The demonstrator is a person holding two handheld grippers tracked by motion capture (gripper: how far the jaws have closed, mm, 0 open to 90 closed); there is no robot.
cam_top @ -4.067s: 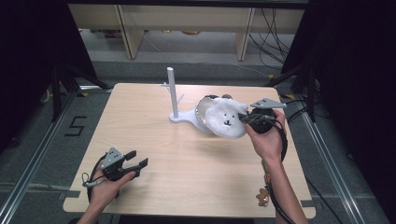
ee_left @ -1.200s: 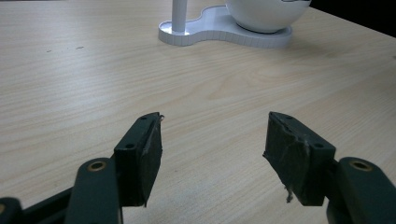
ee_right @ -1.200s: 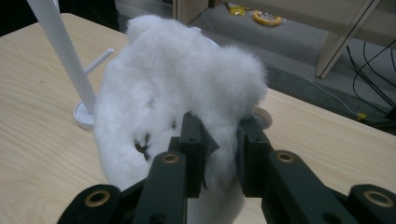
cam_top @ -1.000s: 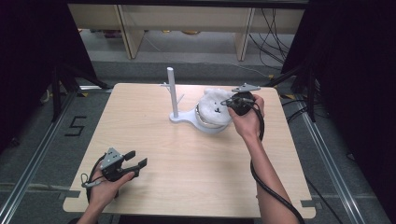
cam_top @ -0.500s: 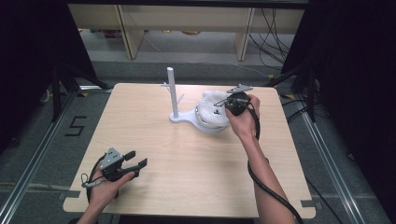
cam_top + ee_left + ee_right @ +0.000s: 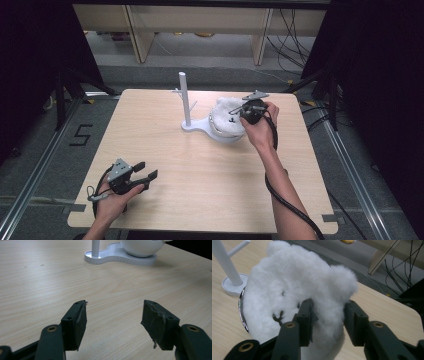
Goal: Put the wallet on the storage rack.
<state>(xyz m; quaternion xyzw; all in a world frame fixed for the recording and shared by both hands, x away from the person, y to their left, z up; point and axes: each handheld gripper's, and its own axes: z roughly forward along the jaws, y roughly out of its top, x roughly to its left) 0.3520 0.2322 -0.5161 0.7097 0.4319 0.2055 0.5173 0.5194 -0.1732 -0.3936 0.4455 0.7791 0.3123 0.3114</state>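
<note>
White fluffy plush cover point(image 6: 294, 287) with small dark face marks, white stand point(image 6: 190, 117), pale wood-grain table point(image 6: 165, 165), black gripper point(image 6: 131, 175), dark grey floor point(image 6: 45, 155)

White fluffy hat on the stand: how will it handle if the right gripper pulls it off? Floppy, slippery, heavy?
The white fluffy hat is probably floppy: its fur bulges between the right gripper's jaws, which have just been opening. Likely light for its size, being plush. It sits over a smooth white dome, so it may slide off easily; the white stand looks slim and might shift.
</note>
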